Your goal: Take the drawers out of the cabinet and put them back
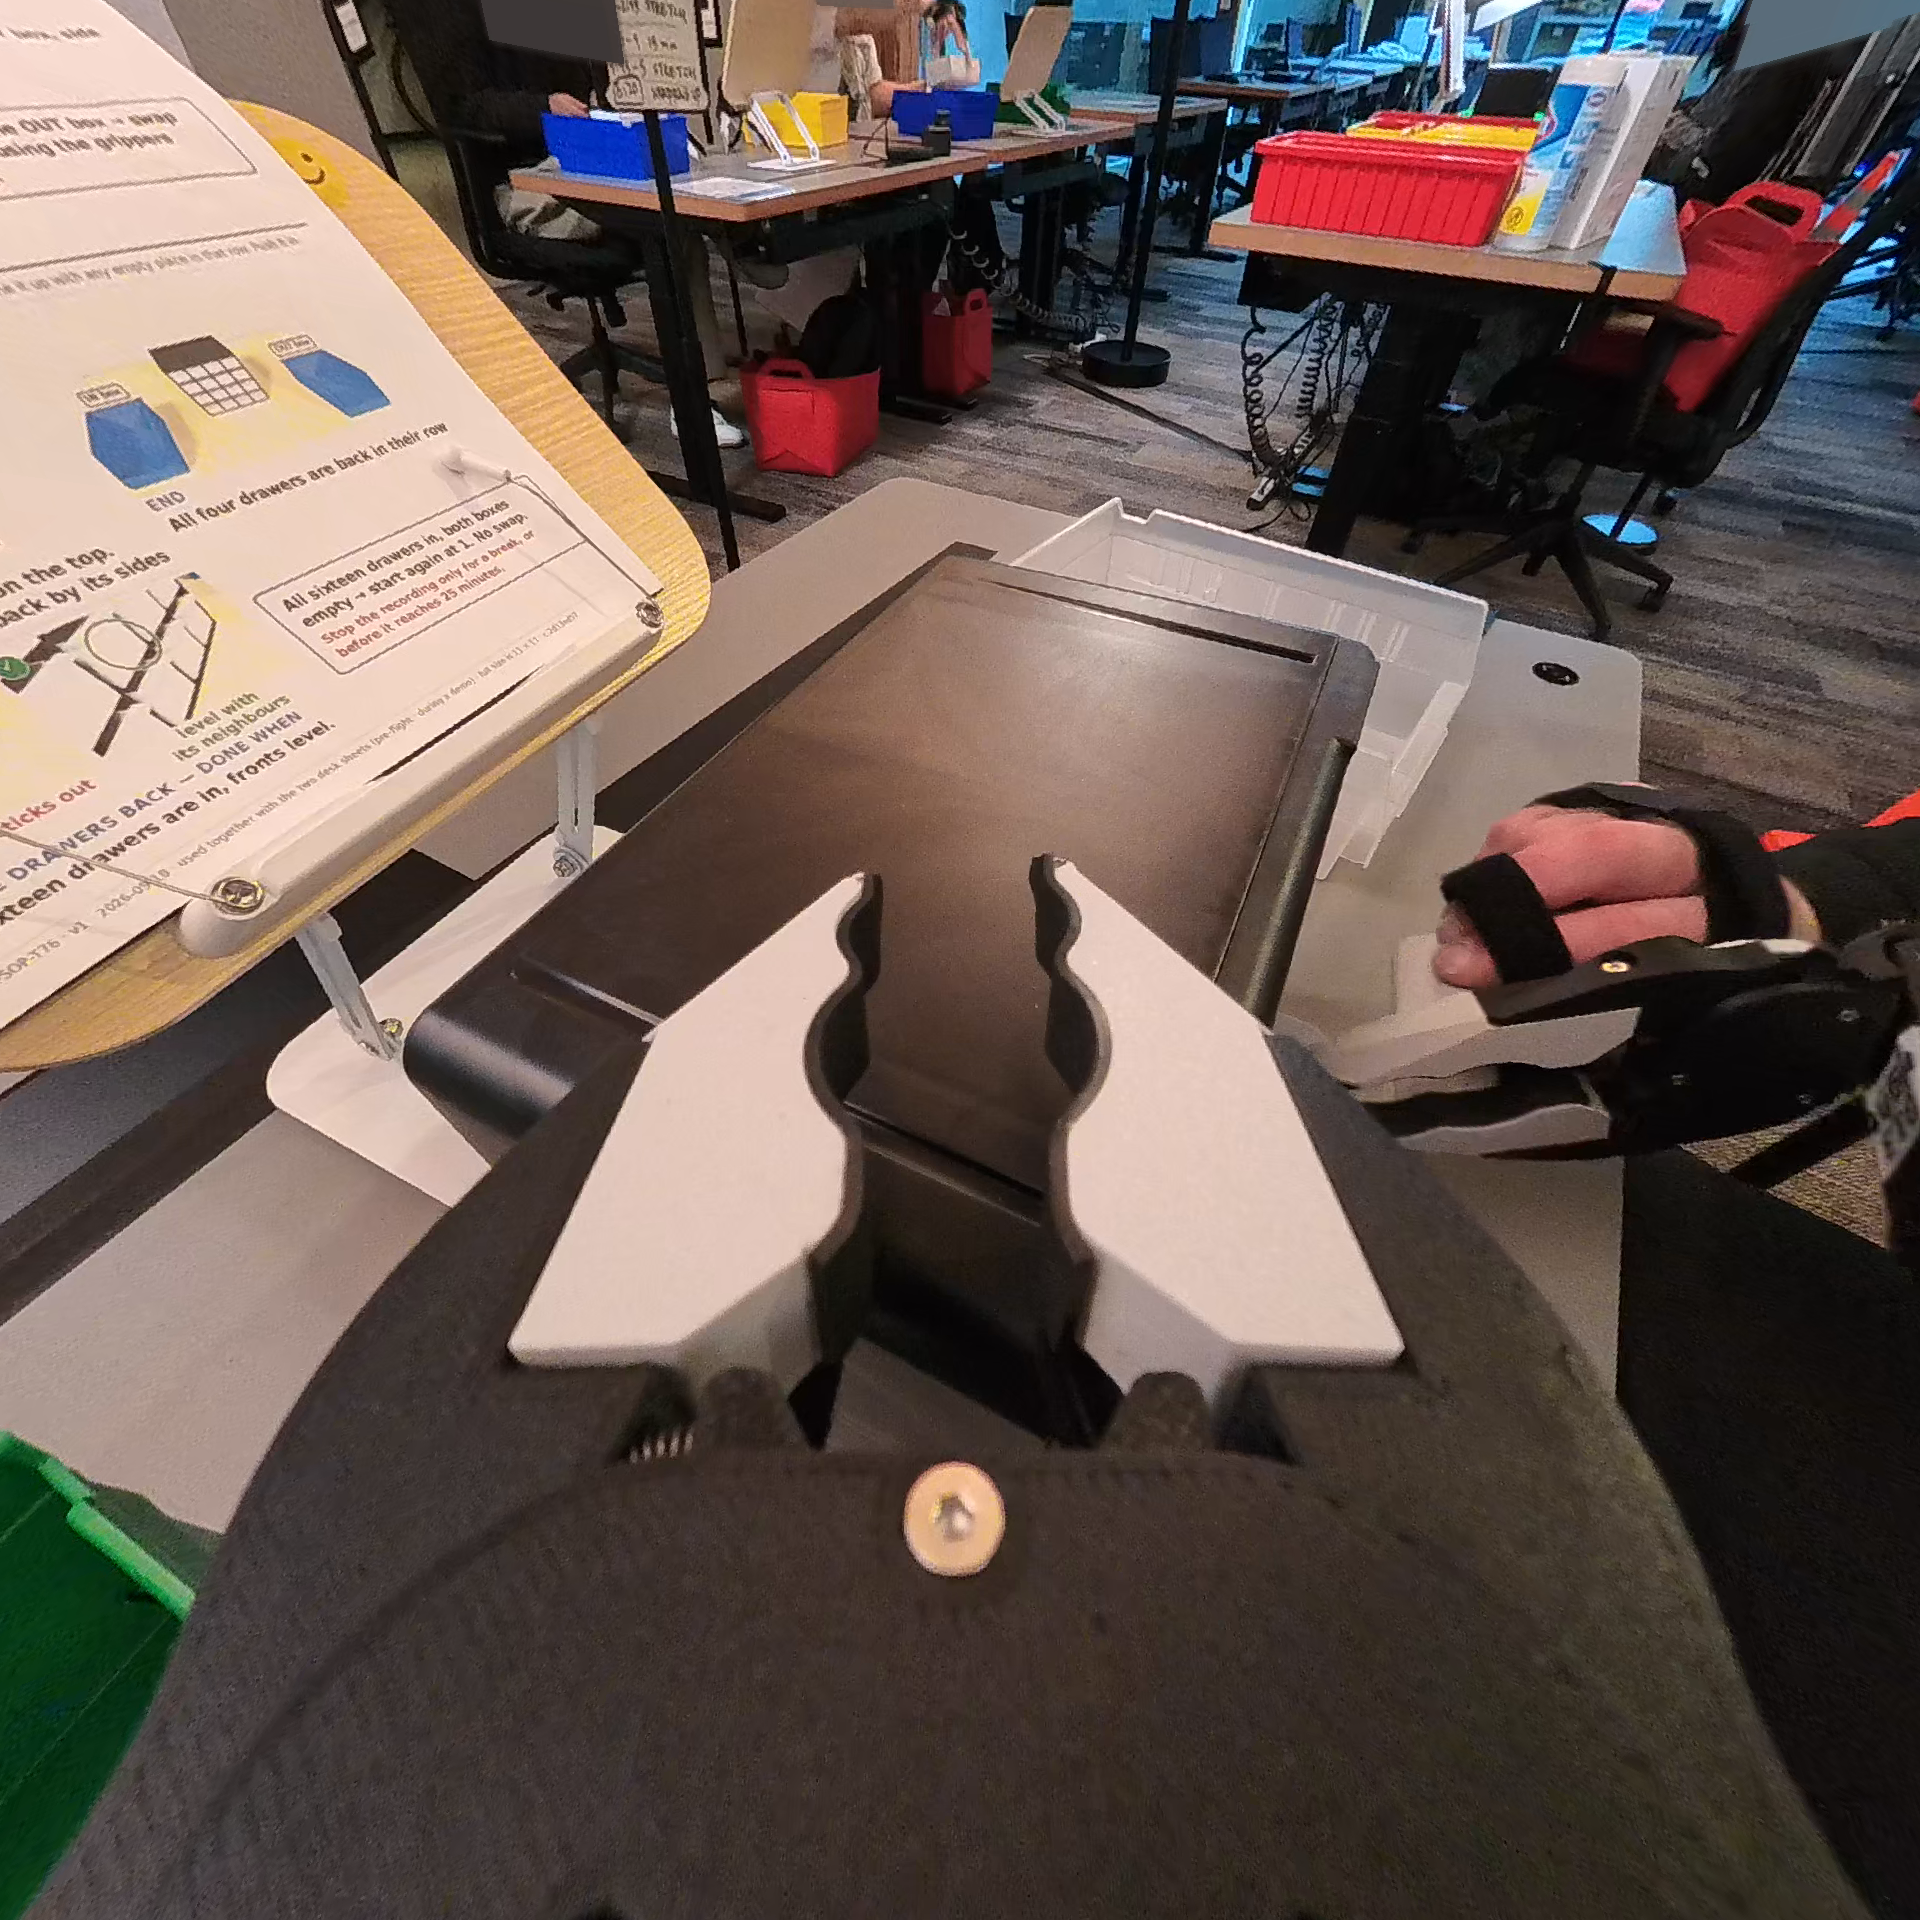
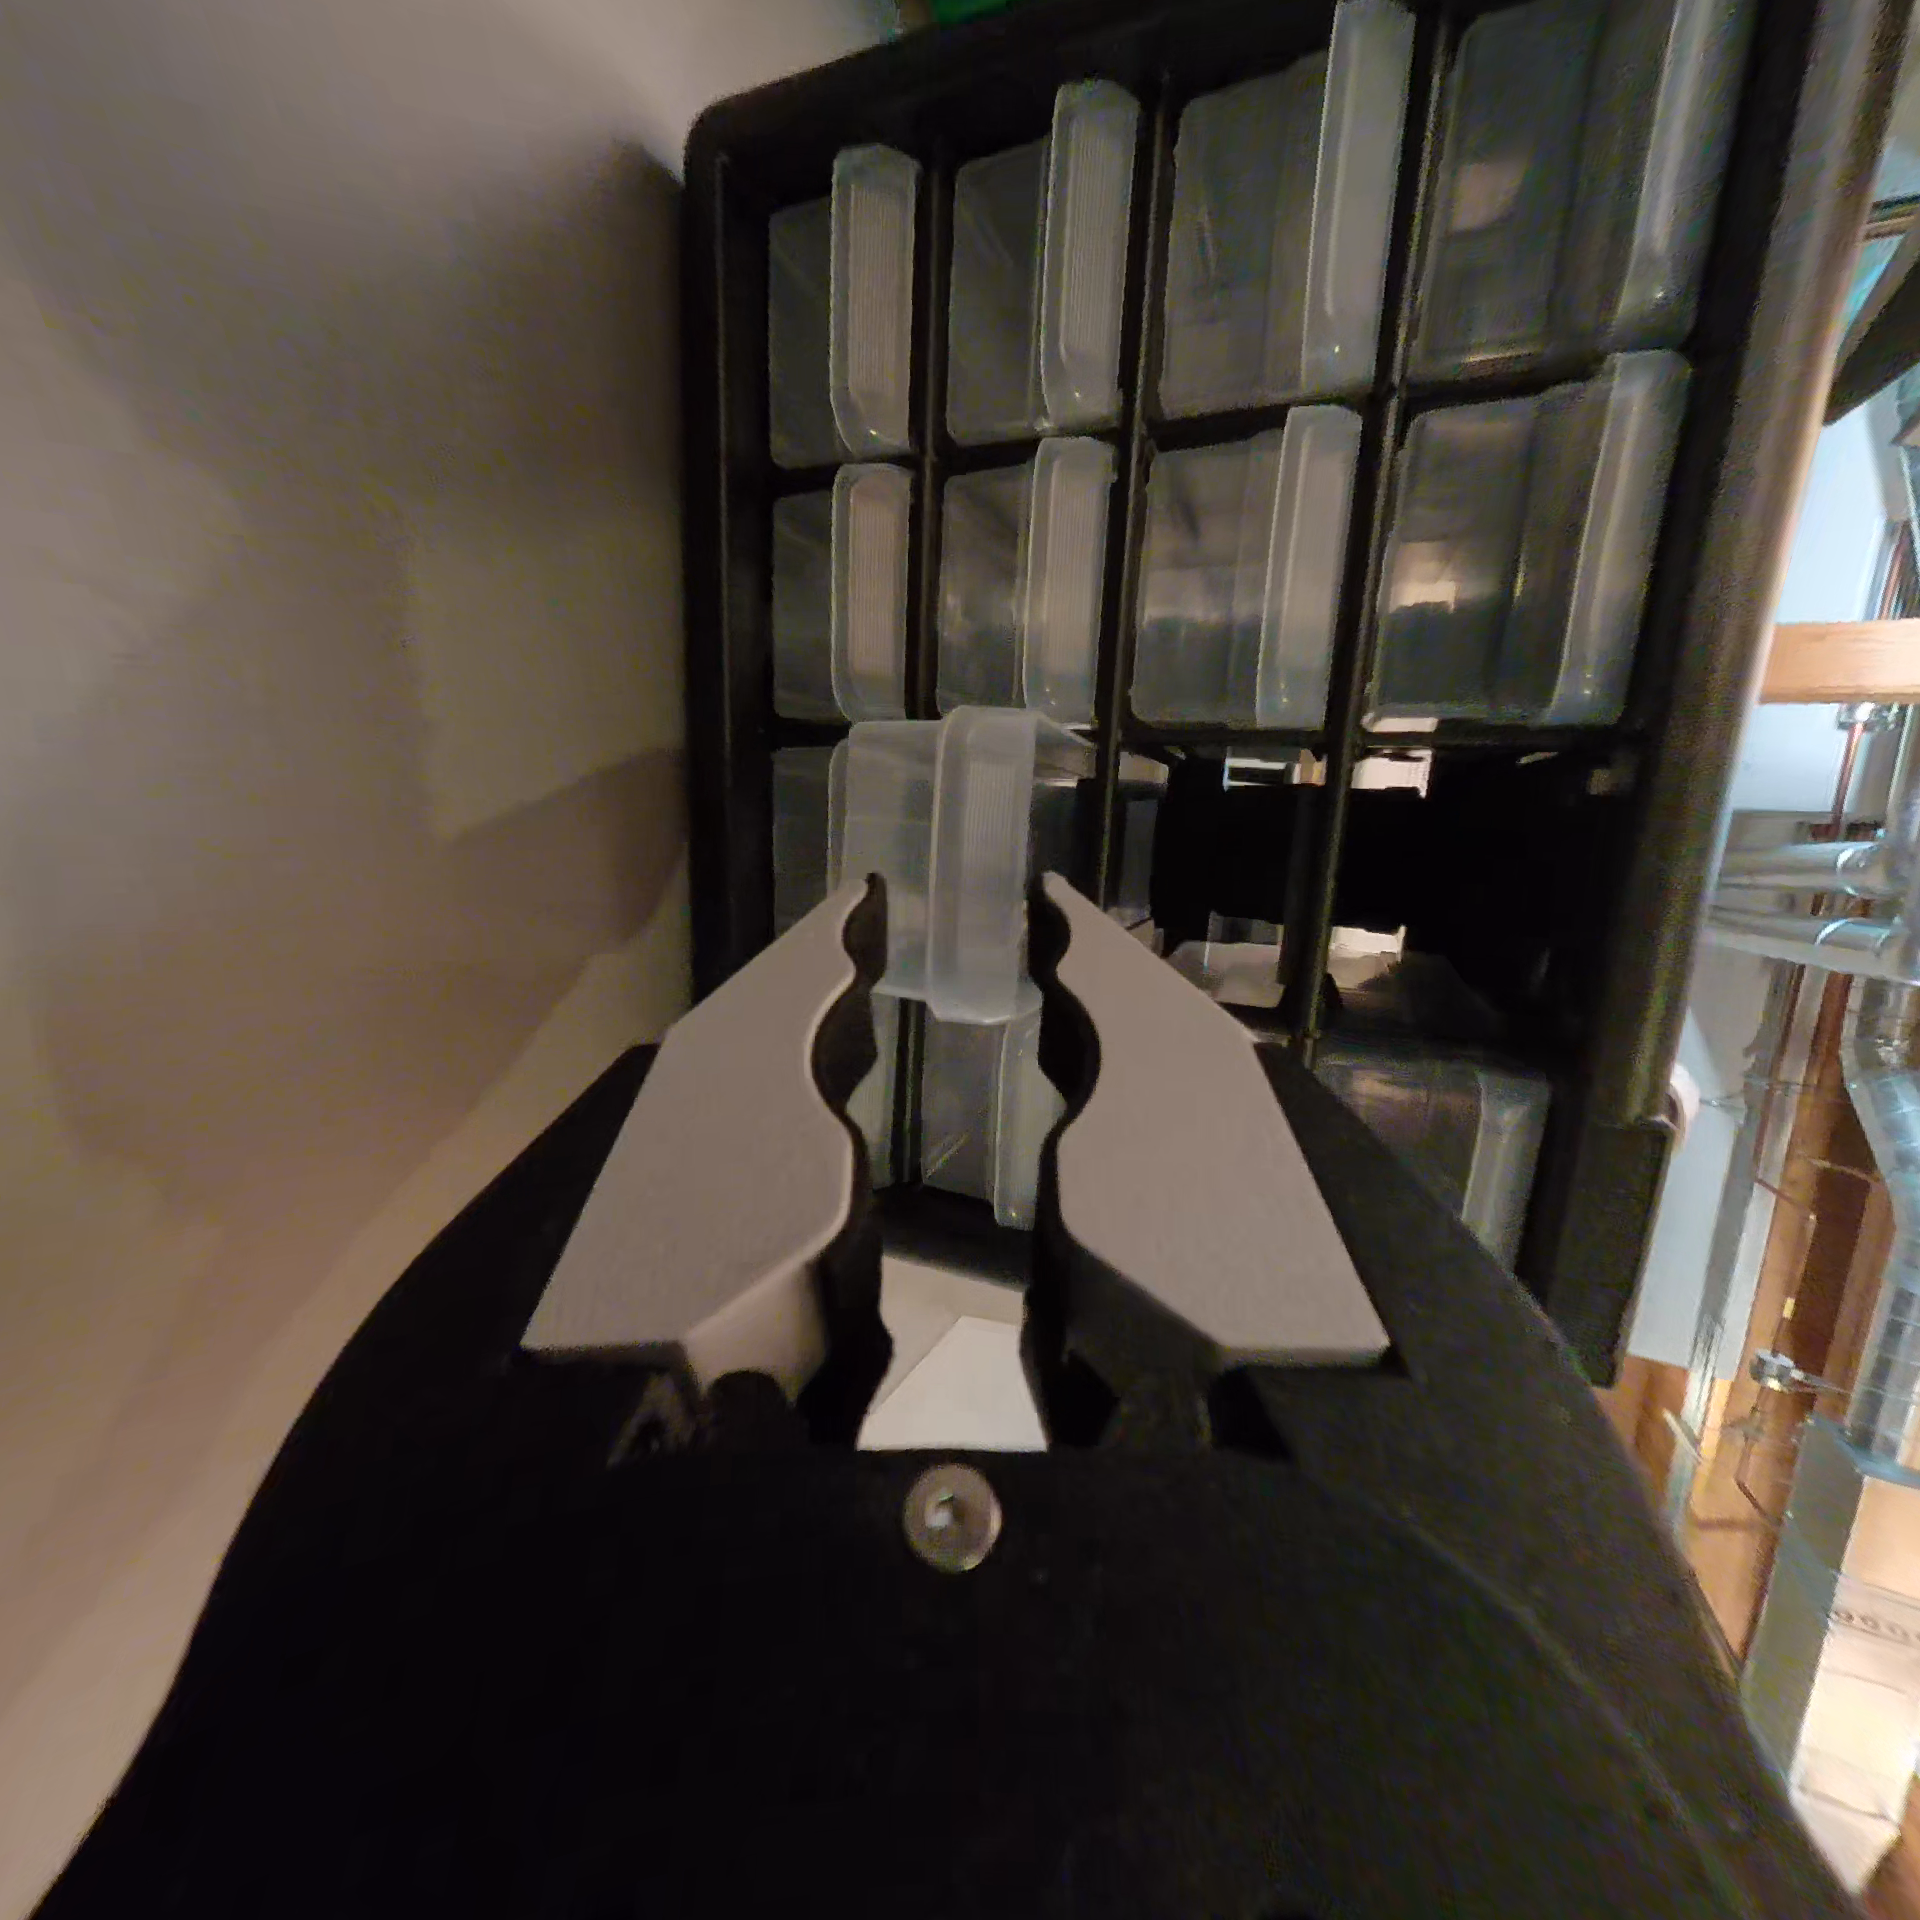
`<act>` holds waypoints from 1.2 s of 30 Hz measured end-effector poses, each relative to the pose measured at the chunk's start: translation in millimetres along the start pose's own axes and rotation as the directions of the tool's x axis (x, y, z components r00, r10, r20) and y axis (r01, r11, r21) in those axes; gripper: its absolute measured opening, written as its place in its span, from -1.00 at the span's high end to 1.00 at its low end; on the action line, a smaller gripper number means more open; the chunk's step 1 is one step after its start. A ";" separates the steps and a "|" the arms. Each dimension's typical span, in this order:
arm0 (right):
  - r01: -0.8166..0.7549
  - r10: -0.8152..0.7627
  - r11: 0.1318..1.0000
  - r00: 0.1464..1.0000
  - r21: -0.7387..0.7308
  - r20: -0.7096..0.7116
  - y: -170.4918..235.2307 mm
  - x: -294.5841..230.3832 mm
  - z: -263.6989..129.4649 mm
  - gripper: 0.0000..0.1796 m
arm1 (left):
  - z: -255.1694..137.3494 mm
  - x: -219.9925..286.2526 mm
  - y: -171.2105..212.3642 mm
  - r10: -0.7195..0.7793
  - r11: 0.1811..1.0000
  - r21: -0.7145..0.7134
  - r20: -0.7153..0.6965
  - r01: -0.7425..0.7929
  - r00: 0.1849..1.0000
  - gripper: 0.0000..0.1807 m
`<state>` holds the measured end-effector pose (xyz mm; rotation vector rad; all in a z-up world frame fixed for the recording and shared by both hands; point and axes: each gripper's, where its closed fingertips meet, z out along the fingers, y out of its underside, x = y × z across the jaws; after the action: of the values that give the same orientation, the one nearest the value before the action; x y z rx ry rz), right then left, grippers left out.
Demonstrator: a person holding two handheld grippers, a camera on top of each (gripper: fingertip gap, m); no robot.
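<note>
The black cabinet [image 2: 1662, 727] fills the right wrist view, turned sideways, with a grid of clear plastic drawers. My right gripper [image 2: 958, 894] is shut on the handle of one clear drawer [image 2: 977, 831], which sticks out of its slot. Two slots beside it are dark and empty [image 2: 1475, 862]. In the left wrist view my left gripper [image 1: 956, 883] is open with nothing between its fingers, just over the cabinet's flat top [image 1: 1039, 727]. The right gripper [image 1: 1455, 1049], held by a gloved hand [image 1: 1590, 883], shows at the cabinet's right side.
A white bin [image 1: 1299, 603] stands behind the cabinet. An instruction sheet on a wooden stand [image 1: 260, 468] stands close on the left. A green bin [image 1: 62, 1621] is at the lower left. Desks, chairs and coloured bins lie beyond the table.
</note>
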<state>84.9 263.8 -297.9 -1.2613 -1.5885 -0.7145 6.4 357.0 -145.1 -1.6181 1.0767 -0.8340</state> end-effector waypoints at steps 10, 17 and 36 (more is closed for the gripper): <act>-0.011 0.010 1.000 0.999 0.019 0.052 -9.1 -4.9 -17.0 0.83 | 0.0 -0.1 -0.1 0.001 1.000 0.001 -0.003 -0.001 1.000 0.69; -0.070 0.067 0.997 0.993 0.030 0.102 -24.4 -12.4 -49.8 0.83 | 0.0 0.0 0.0 0.001 1.000 0.000 -0.001 -0.001 1.000 0.69; -0.140 0.124 0.987 0.976 0.079 0.180 -41.4 -17.5 -87.9 0.83 | 0.3 0.2 0.2 0.000 1.000 -0.001 0.001 0.000 1.000 0.69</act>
<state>73.7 168.1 -276.2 -1.3785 -1.6406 -0.4524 6.7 356.9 -145.4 -1.6194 1.0764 -0.8323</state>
